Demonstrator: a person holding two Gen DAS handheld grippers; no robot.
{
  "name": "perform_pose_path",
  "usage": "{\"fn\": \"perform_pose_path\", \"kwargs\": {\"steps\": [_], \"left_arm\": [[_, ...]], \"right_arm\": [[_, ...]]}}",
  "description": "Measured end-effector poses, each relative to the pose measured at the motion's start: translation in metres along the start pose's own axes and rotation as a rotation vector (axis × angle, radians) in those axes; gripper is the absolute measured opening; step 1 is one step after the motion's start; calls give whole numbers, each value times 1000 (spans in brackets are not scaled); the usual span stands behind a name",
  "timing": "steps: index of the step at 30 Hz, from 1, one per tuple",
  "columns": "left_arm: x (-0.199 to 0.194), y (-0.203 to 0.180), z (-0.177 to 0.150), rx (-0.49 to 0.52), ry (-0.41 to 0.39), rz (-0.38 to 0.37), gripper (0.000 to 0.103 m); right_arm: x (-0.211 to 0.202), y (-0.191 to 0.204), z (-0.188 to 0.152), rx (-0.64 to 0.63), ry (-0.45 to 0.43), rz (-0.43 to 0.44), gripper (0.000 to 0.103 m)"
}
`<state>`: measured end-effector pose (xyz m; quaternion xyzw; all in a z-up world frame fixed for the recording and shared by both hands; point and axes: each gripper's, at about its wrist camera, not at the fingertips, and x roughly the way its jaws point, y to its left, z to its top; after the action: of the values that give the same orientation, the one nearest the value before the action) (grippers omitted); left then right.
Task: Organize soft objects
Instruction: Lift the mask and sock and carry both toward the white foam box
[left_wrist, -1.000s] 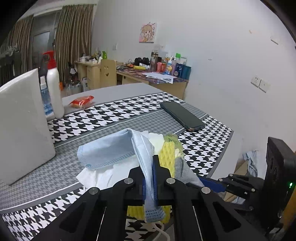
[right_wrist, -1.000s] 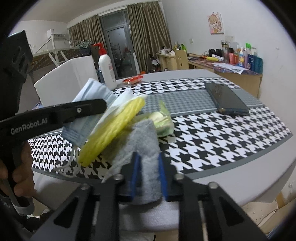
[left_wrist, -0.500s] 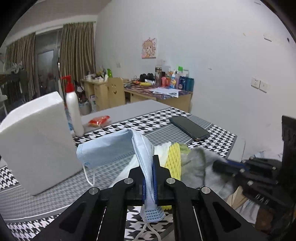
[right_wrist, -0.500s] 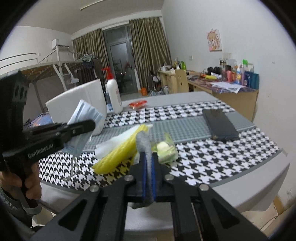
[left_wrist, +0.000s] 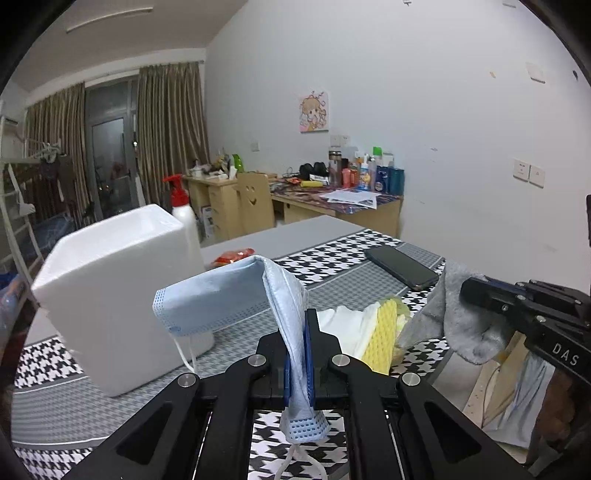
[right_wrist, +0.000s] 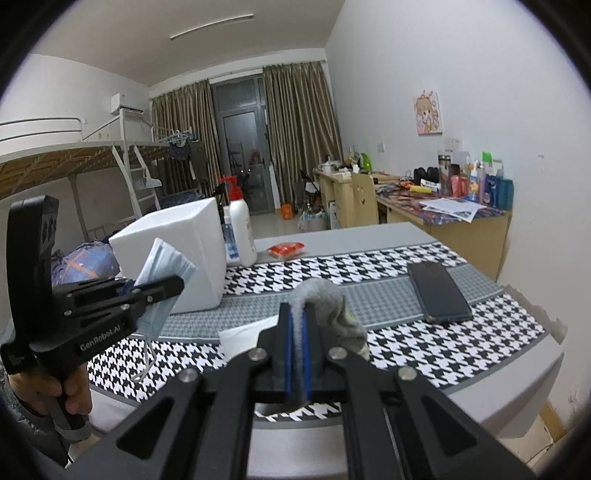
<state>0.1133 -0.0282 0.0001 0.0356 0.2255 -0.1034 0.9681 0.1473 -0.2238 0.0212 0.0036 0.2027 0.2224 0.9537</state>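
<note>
My left gripper (left_wrist: 297, 354) is shut on a light blue face mask (left_wrist: 236, 295) and holds it above the table, beside the white foam box (left_wrist: 110, 295). The mask also shows in the right wrist view (right_wrist: 162, 266). My right gripper (right_wrist: 297, 347) is shut on a grey cloth (right_wrist: 328, 306), lifted off the table; the cloth also shows in the left wrist view (left_wrist: 458, 317). A yellow sponge (left_wrist: 382, 332), white tissue (left_wrist: 343, 321) and a greenish packet (left_wrist: 400, 310) lie on the houndstooth table cloth (right_wrist: 424, 343).
A black phone (right_wrist: 437, 291) lies at the table's right side. A white pump bottle (right_wrist: 240, 229) stands behind the foam box (right_wrist: 177, 254). A red snack packet (right_wrist: 286, 249) lies at the far edge. A cluttered desk (right_wrist: 443, 210) stands along the right wall.
Both grippers have risen higher above the table. The right gripper closed on the grey cloth and lifted it off the pile. The mask stays clamped in the left gripper.
</note>
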Motion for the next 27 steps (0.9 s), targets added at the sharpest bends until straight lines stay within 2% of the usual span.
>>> {"fn": "perform_pose_path", "kwargs": {"steps": [7, 27], "left_arm": [[-16, 8, 6, 12, -27, 14, 6], [-36, 41, 45, 19, -113, 69, 6]], "right_arm": [[-13, 13, 16, -23, -60, 3, 7], [14, 41, 52, -45, -97, 67, 7]]}}
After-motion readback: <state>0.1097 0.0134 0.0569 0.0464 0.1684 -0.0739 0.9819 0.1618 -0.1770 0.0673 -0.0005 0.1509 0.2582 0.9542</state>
